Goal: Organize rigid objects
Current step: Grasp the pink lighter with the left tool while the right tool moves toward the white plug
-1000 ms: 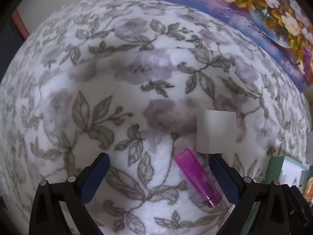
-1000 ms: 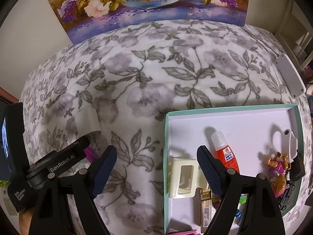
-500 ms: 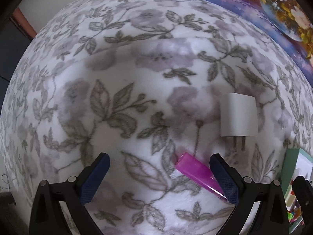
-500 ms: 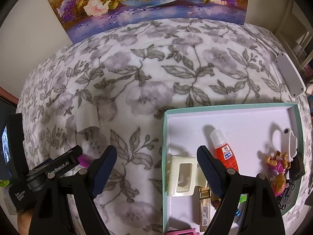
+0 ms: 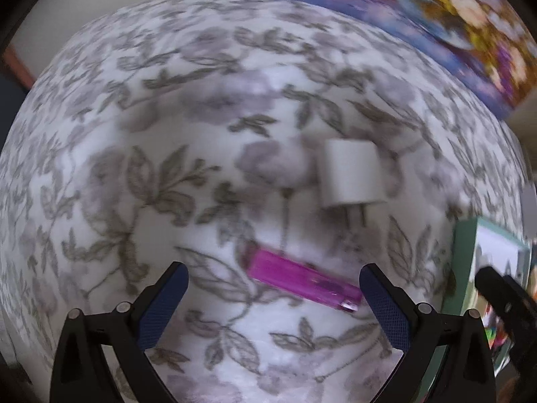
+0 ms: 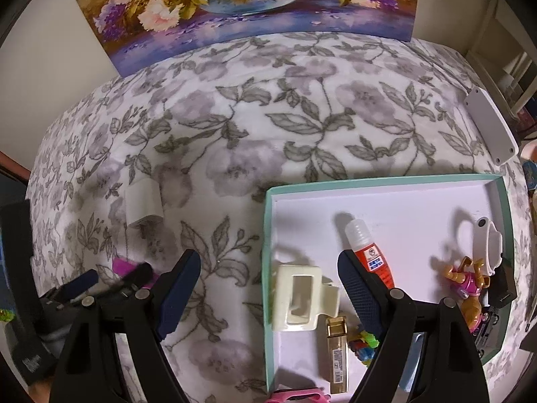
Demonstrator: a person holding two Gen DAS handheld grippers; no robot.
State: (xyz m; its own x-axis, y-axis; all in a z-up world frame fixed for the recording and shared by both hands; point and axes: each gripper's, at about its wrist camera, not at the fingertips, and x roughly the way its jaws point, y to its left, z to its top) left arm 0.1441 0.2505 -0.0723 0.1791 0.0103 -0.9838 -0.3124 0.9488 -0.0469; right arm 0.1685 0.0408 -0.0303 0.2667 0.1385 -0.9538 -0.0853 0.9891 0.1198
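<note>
A magenta lighter (image 5: 303,279) lies on the floral blanket between the fingertips of my left gripper (image 5: 273,297), which is open and low over it. A white plug adapter (image 5: 350,176) lies flat just beyond it, prongs toward me. From the right wrist the adapter (image 6: 144,206) and a slice of the lighter (image 6: 122,265) show at the left, with the left gripper's fingers over the lighter. My right gripper (image 6: 268,285) is open and empty over the left wall of the teal-rimmed tray (image 6: 270,231). The tray holds a cream hair claw (image 6: 302,297), a glue bottle (image 6: 371,252) and a toy figure (image 6: 470,285).
A flower painting (image 6: 241,10) leans at the back of the bed. A grey flat plate (image 6: 491,126) lies at the right edge of the blanket. The tray also holds a gold lighter (image 6: 338,352), a white clip (image 6: 486,245) and small toys. A pink object (image 6: 295,396) pokes in at the bottom.
The left gripper has shifted so the lighter now lies centred between its fingers, and the white adapter has tipped from upright to flat. The right gripper has barely moved.
</note>
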